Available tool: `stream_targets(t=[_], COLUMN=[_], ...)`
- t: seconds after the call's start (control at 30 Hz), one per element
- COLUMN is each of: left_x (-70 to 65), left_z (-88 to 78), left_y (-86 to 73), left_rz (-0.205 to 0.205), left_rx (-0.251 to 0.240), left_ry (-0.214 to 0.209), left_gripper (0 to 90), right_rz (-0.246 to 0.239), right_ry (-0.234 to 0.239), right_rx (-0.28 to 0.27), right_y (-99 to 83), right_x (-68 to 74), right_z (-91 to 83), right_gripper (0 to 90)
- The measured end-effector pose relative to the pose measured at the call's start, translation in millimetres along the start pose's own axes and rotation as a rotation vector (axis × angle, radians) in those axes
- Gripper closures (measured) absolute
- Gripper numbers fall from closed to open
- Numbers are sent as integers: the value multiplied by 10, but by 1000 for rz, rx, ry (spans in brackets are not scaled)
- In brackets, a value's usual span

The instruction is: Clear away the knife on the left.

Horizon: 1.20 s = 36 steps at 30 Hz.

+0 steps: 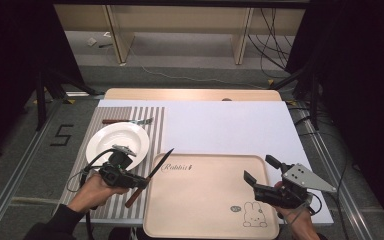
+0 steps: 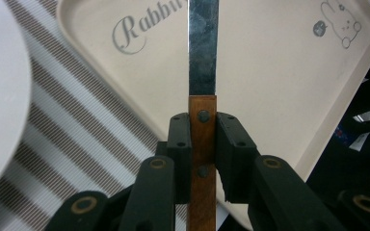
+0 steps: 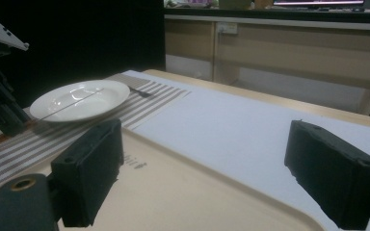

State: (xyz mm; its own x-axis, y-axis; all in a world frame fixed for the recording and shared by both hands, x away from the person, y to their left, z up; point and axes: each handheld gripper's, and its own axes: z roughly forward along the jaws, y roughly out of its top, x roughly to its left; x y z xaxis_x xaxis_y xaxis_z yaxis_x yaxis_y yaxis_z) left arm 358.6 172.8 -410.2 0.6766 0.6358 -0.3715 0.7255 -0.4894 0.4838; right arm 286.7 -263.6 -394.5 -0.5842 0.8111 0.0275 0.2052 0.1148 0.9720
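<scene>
My left gripper (image 1: 134,181) is shut on a knife (image 1: 150,176) by its brown wooden handle (image 2: 202,144), with the dark blade (image 2: 203,48) pointing up and right over the left edge of the beige tray (image 1: 205,220). The knife is held above the striped placemat (image 1: 105,205) beside the tray. A white plate (image 1: 111,141) sits on the placemat just behind the left gripper. My right gripper (image 1: 261,174) hovers open over the tray's right edge with nothing between its jaws; the right gripper view shows its pads (image 3: 89,168) wide apart.
A second utensil with a brown handle (image 1: 126,121) lies behind the plate on the placemat. A white sheet (image 1: 230,125) covers the table's middle and right. The tray (image 2: 279,72) carries a rabbit drawing and the word "Rabbit". Dark drapes flank the table.
</scene>
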Motion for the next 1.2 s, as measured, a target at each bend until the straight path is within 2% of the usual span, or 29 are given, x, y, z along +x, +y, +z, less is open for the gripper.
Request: stream_targets(t=[0.17,0.4,0.57,0.93,1.07,1.2], left_x=[-113,-158,-222,-250,-256,-296], left_z=[111,177,323,487,590,704], left_y=[39,64,112,157,165,153], left_rz=[23,19,20,11,-6,-4], left_rx=[0,2,41,71,102,141], left_ry=[-3,-11,-13,-21,-31,-33], left_gripper=[771,771,771,771,770,770], right_rz=[2,2,0,1,0,0], right_ry=[0,-2,-3,-4,-4,-3], right_rx=[0,0,1,2,2,0], right_y=[-1,-2,-1,-3,-3,-4], right_x=[-2,-3,0,-1,1,-2], right_z=[0,-1,-1,-2,-2,-4], right_gripper=[145,145,145,146,146,146])
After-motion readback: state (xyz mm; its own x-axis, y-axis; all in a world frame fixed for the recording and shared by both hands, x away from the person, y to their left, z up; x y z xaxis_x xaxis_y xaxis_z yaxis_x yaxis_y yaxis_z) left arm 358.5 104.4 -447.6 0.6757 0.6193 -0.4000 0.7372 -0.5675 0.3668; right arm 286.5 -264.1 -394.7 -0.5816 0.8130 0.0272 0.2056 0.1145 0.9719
